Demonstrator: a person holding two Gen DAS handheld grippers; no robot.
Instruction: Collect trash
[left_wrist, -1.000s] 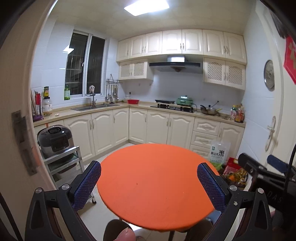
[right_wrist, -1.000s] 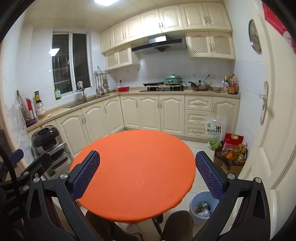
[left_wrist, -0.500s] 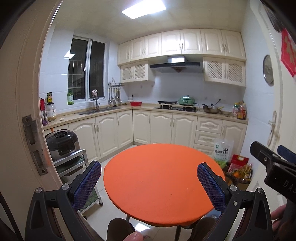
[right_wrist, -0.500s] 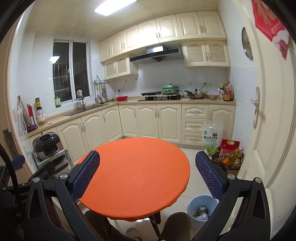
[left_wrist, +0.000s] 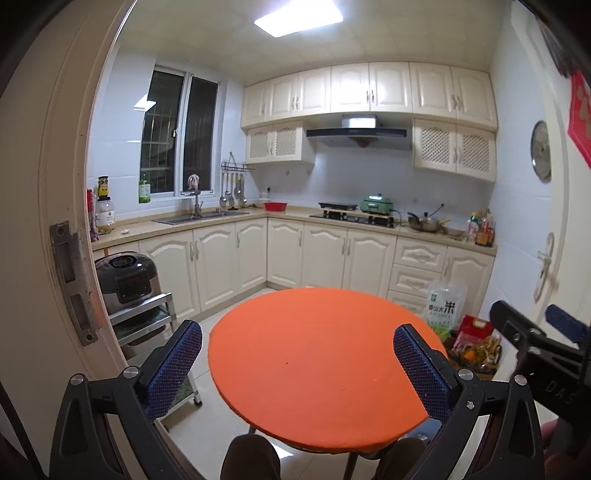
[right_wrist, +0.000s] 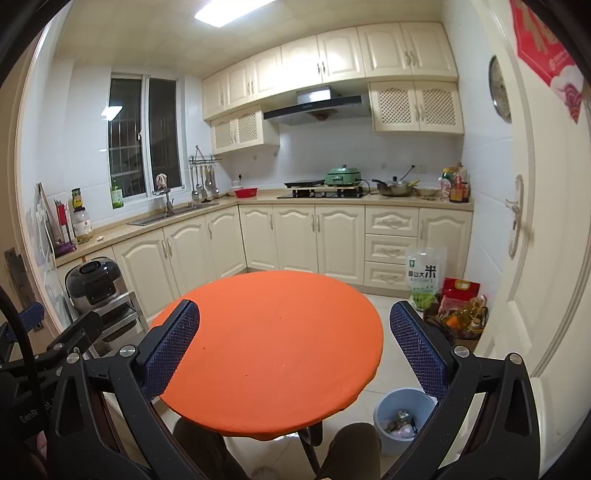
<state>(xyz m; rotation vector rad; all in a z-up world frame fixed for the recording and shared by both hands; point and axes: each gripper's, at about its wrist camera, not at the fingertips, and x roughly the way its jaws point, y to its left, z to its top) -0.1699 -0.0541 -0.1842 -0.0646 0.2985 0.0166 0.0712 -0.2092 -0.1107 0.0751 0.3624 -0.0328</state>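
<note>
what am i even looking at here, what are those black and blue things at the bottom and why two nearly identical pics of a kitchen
There is no robot here. A person carries two hand-held claws, each with a wide-angle camera looking out along its fingers. One picture comes from the left claw, the other from the right claw, hence two similar kitchen views. The blue parts are grip pads. Both claws are open and hold nothing. Ahead is a round orange table with only a few tiny specks on it. A blue bin with trash inside stands on the floor at its right.
</note>
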